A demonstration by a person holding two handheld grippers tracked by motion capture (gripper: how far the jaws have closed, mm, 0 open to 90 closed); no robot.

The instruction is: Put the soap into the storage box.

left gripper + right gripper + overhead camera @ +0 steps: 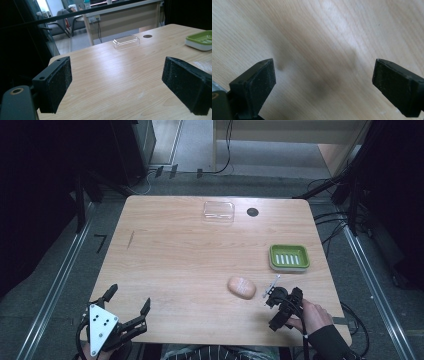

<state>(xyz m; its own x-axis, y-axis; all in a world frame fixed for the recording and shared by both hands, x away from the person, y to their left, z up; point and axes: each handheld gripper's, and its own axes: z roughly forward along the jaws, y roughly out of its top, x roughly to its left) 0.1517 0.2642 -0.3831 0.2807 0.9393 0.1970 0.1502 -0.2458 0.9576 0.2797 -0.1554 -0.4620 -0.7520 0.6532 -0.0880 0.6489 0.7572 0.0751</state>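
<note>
My right tool (pixel 276 296) spread wide, empty, over bare worktop (pixel 190 255); soap bar (pixel 242 287) just left of it, not touching.

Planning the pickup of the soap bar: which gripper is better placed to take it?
Right. The right gripper, jaws open, sits just beside the soap bar; the left gripper hangs at the table's near-left corner.
</note>
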